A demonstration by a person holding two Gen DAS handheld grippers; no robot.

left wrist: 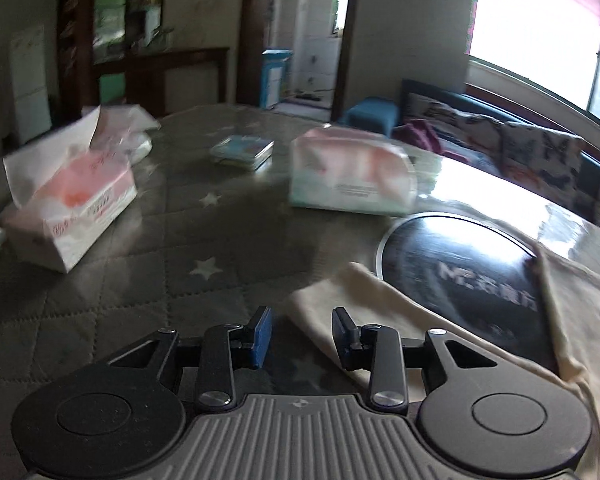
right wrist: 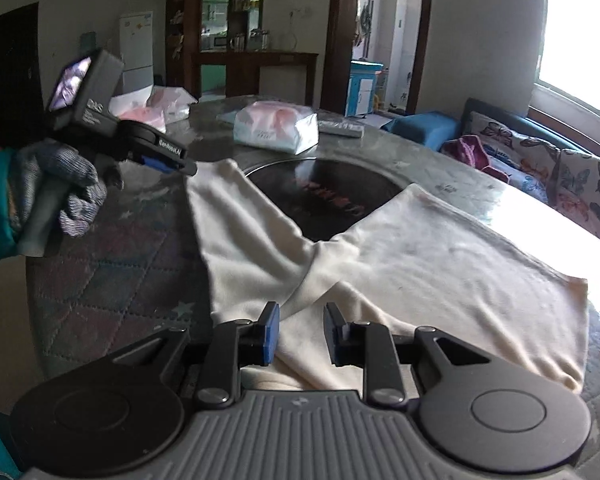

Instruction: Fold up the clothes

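cream garment (right wrist: 400,264) lies spread on the quilted star-print table cover (left wrist: 140,280), partly draped over a glossy black round plate (right wrist: 320,196). only the right wrist view shows the gloved hand (right wrist: 60,192) carrying the left gripper (right wrist: 176,162); its own view shows blue pads parted, nothing between. right gripper (right wrist: 302,332) hangs parted over soft folds, pads not pressing. tissue box (left wrist: 72,208) appears clearly only from the left.

Cream garment (right wrist: 400,264) spread over the table (right wrist: 112,248), right gripper (right wrist: 301,334) jaws apart above its near edge.
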